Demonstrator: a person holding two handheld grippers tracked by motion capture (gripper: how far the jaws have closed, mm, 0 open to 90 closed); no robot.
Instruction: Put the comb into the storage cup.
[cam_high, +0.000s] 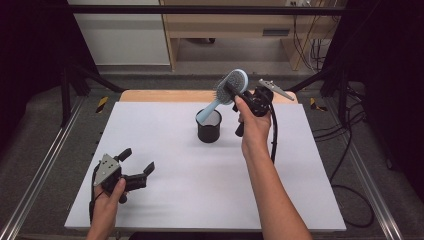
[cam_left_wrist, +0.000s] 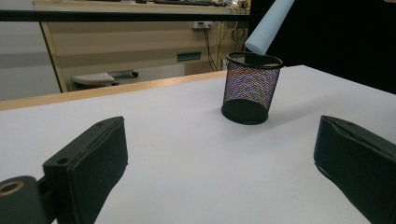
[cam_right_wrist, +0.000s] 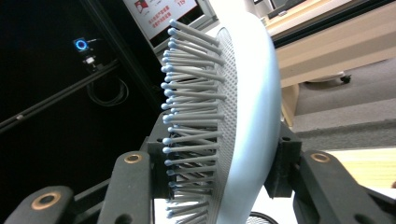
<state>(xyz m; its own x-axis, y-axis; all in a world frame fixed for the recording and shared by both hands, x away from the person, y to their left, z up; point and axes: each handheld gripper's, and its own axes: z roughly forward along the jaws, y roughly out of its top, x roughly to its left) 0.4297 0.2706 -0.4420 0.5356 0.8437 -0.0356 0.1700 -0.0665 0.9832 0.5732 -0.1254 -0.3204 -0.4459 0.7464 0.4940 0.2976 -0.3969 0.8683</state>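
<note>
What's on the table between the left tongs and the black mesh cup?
Nothing: in the left gripper view and the high view, only bare white table lies between the open left tongs and the mesh cup.

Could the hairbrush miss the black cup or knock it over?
Maybe. The right gripper pinches the light blue hairbrush only by its head, so the long handle could swing or slip. The handle tip hangs right at the rim of the black mesh cup; a bump there might tip this light cup, since nothing steadies it. The left gripper waits open, far from the cup.
</note>
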